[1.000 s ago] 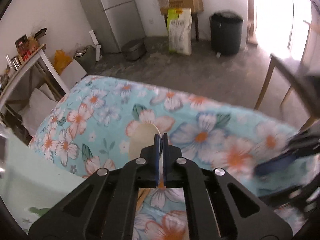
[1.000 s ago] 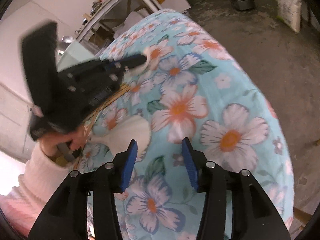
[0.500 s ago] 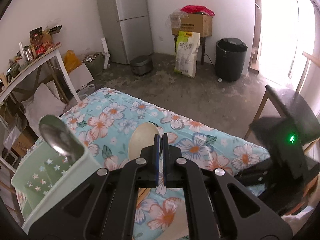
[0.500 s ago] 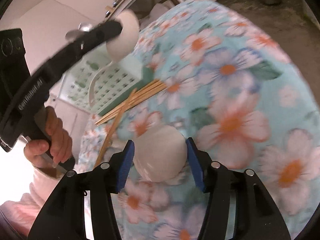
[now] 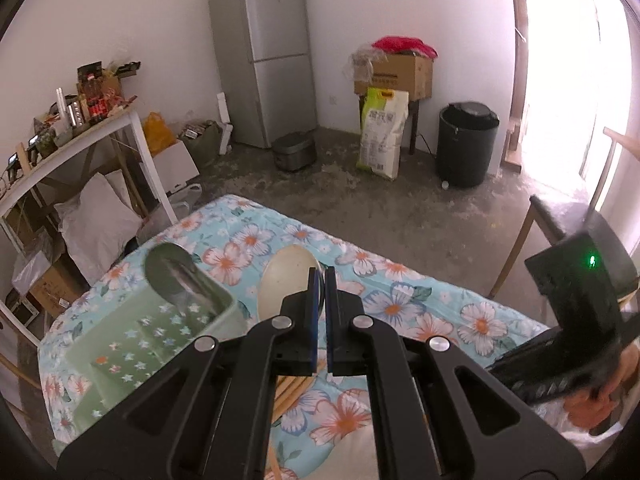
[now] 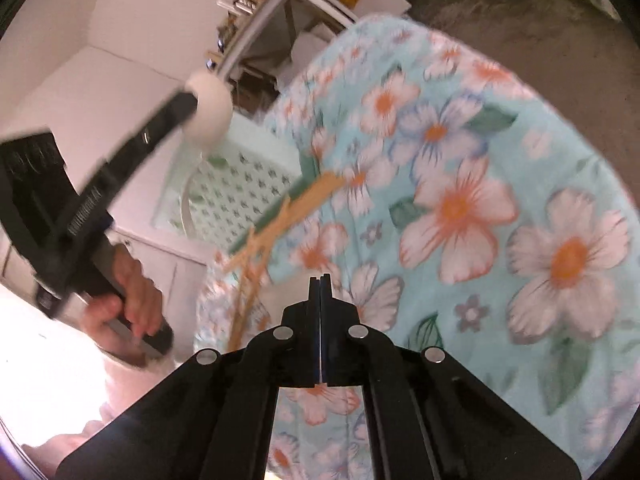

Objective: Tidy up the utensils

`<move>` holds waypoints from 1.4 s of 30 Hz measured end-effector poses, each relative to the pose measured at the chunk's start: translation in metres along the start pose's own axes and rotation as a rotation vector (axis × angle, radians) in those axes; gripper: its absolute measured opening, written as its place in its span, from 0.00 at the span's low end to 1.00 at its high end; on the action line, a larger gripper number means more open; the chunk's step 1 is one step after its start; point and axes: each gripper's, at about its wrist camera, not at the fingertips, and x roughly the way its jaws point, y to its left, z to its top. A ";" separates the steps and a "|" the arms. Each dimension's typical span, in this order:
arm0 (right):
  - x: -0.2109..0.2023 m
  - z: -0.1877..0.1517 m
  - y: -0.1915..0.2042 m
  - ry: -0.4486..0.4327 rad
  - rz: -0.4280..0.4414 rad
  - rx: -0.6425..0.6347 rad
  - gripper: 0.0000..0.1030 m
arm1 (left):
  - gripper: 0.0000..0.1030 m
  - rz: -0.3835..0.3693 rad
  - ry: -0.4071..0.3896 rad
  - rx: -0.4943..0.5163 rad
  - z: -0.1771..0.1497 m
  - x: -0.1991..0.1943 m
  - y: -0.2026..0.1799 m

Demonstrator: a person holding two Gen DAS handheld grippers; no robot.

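The left gripper (image 5: 319, 280) is gripping a cream spoon (image 5: 286, 280) with its jaws nearly closed; the bowl of the spoon is sticking out just past the fingertips. To the left of it, a green basket (image 5: 120, 344) is holding a metal spoon (image 5: 176, 276). The right gripper (image 6: 320, 280) is pointing at the flowered cloth (image 6: 460, 200) with its jaws fully closed and nothing showing between them. Wooden chopsticks (image 6: 280, 220) are lying ahead of it, to the left, beside the basket.

No text legible. Print on yellow-white sack (image 5: 381, 132), cardboard box (image 5: 400, 76) and left gripper (image 6: 86, 204) body too blurred to read.
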 end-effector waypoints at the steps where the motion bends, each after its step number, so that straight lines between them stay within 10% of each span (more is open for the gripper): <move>1: -0.005 0.001 0.001 -0.006 -0.006 -0.006 0.00 | 0.02 0.001 -0.007 -0.006 0.001 -0.004 0.002; 6: -0.004 -0.006 0.001 0.034 -0.185 -0.118 0.07 | 0.02 -0.003 -0.015 -0.023 0.001 -0.013 0.006; 8: 0.006 -0.016 0.013 0.046 -0.243 -0.231 0.22 | 0.02 0.001 -0.010 -0.019 -0.001 -0.013 0.005; 10: 0.016 -0.024 0.027 0.058 -0.293 -0.350 0.58 | 0.02 0.002 0.000 -0.018 -0.004 -0.012 0.005; 14: 0.049 -0.037 0.058 0.103 -0.386 -0.627 0.61 | 0.03 0.004 0.004 -0.031 -0.007 -0.011 0.008; 18: 0.089 -0.047 0.069 0.193 -0.455 -0.772 0.86 | 0.03 0.017 -0.004 -0.034 -0.011 -0.015 0.009; 28: 0.089 -0.040 0.071 0.161 -0.509 -0.727 0.57 | 0.03 0.033 -0.010 -0.055 -0.022 -0.026 0.009; 30: 0.081 -0.038 0.067 0.143 -0.528 -0.706 0.19 | 0.03 0.033 -0.015 -0.061 -0.023 -0.029 0.008; 31: 0.072 -0.032 0.062 0.131 -0.540 -0.673 0.16 | 0.03 0.032 -0.016 -0.063 -0.023 -0.031 0.009; 36: 0.040 -0.010 0.029 0.085 -0.599 -0.534 0.09 | 0.03 0.037 -0.022 -0.060 -0.025 -0.033 0.009; 42: 0.025 0.005 0.001 0.124 -0.342 -0.313 0.13 | 0.03 0.026 -0.030 -0.086 -0.024 -0.033 0.014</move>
